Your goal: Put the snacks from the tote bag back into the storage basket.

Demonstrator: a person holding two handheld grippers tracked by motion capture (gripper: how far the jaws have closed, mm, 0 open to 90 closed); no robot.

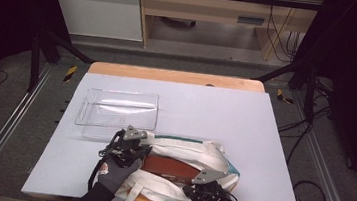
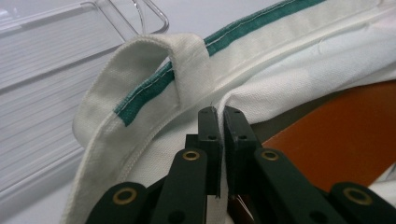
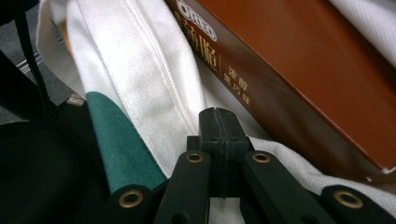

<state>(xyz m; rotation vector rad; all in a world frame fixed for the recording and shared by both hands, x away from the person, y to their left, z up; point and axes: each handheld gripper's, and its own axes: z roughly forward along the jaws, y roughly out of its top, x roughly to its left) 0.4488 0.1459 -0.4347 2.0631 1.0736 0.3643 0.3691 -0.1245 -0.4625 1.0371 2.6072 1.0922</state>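
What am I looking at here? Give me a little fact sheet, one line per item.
Surface: table with a pale top
Bag: white cloth bag with green trim, lying at the near edge
Inside bag: brown biscuit box
Left gripper: shut on the bag's cloth at its opening
Right gripper: shut, with bag cloth at its tips; whether it pinches the cloth is unclear
Behind bag: clear plastic tray, empty
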